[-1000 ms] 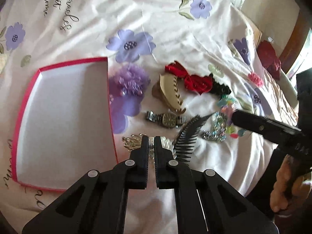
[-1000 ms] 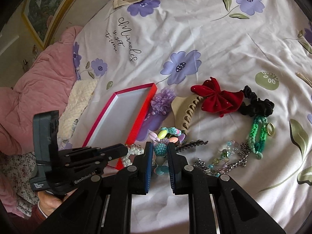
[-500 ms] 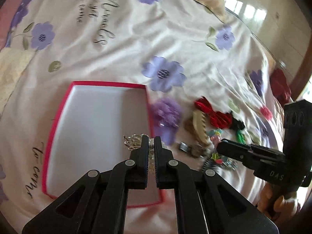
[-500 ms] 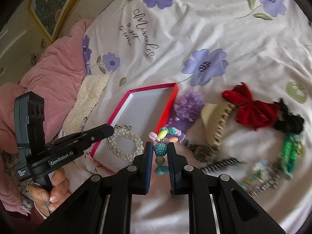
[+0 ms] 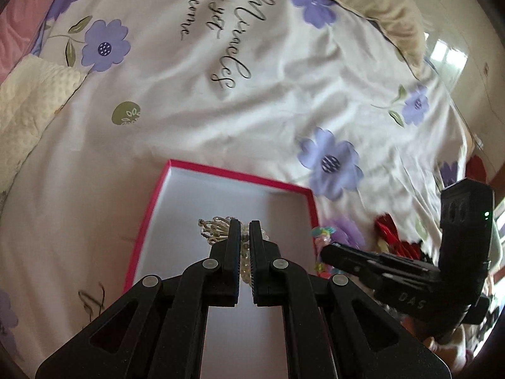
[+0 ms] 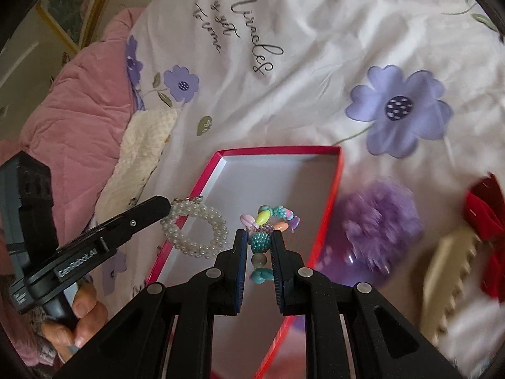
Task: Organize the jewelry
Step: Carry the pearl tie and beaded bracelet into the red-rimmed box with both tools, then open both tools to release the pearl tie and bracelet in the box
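Carrying two bracelets over the red-rimmed box at once: risk of collision between the grippers above the tray. Left gripper fingers clenched on the pearl bracelet, which hangs across the near-left rim; if let go there, likely to catch the wall and spill onto the bedsheet. Right gripper fingers clamped on the multicoloured bead bracelet, held above the box floor; thin pinch on one bead, prone to slipping. Beside the box, outside it: purple fabric flower, cream claw clip, red bow. Nothing else inside the box.
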